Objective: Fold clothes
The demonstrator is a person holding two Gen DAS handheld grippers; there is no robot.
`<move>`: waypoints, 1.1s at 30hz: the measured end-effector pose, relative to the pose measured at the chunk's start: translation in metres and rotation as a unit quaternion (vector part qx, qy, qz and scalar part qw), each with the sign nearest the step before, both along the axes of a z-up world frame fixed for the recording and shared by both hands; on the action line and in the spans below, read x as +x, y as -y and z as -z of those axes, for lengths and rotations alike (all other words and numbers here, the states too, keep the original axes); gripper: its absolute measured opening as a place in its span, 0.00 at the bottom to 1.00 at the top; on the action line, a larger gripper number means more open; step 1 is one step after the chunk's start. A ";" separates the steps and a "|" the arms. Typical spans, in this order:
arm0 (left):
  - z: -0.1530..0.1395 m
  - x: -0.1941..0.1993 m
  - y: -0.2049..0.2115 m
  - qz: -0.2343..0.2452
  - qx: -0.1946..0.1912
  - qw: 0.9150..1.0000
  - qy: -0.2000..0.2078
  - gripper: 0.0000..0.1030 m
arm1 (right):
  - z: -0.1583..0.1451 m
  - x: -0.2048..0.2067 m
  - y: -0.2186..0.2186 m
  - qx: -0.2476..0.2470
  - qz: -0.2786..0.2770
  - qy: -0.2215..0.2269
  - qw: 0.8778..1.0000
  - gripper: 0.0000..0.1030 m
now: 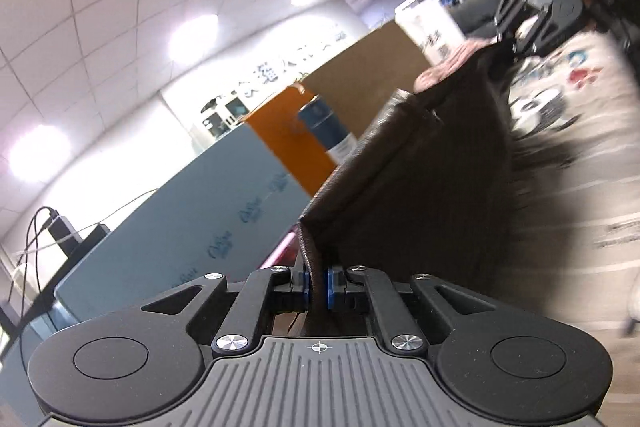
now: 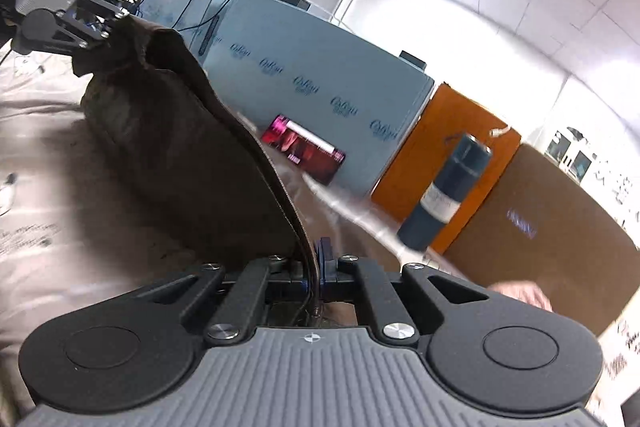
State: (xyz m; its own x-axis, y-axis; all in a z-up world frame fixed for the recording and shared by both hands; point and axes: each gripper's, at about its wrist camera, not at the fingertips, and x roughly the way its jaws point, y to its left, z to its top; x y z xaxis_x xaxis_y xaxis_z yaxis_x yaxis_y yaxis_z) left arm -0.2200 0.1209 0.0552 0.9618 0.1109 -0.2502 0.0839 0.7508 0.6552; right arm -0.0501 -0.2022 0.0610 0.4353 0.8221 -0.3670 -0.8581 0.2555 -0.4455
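We hold the dark brown garment [image 2: 188, 155] stretched in the air above the printed sheet [image 1: 560, 99], an edge clenched in each: left gripper [image 1: 318, 287], right gripper [image 2: 314, 279]. Uneven pulling could slip an edge free and skew the fold. No containers hold anything visible.
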 end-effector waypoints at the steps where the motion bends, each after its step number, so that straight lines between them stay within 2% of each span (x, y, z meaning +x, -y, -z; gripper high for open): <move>1: -0.002 0.011 -0.006 -0.002 0.004 1.000 -0.007 0.07 | -0.001 0.008 -0.007 -0.001 -0.002 0.002 1.000 0.04; 7: -0.002 0.078 -0.044 0.000 -0.003 0.997 -0.076 0.09 | -0.001 0.065 -0.055 -0.018 -0.019 -0.029 0.999 0.04; 14: 0.016 0.129 -0.083 -0.001 -0.052 0.989 -0.139 0.12 | 0.019 0.113 -0.087 -0.037 -0.016 -0.089 0.995 0.05; 17: 0.025 0.143 -0.097 -0.002 -0.072 0.986 -0.151 0.13 | 0.029 0.132 -0.098 -0.044 -0.013 -0.114 0.992 0.05; 21: 0.030 0.156 -0.115 0.000 -0.129 0.980 -0.154 0.13 | 0.039 0.148 -0.103 -0.039 -0.004 -0.137 0.990 0.08; 27: 0.034 0.171 -0.139 -0.007 -0.202 0.969 -0.145 0.16 | 0.049 0.167 -0.104 0.000 0.016 -0.175 0.984 0.12; 28: 0.035 0.174 -0.143 -0.009 -0.211 0.966 -0.146 0.18 | 0.050 0.168 -0.104 0.003 0.024 -0.175 0.984 0.15; 30: 0.038 0.176 -0.148 -0.025 -0.215 0.966 -0.139 0.36 | 0.051 0.171 -0.104 0.011 0.042 -0.178 0.983 0.33; 32: 0.039 0.176 -0.157 -0.048 -0.228 0.965 -0.123 0.44 | 0.052 0.176 -0.100 0.023 0.059 -0.187 0.980 0.38; 33: 0.039 0.174 -0.162 -0.054 -0.241 0.962 -0.118 0.44 | 0.051 0.178 -0.097 0.030 0.066 -0.193 0.979 0.38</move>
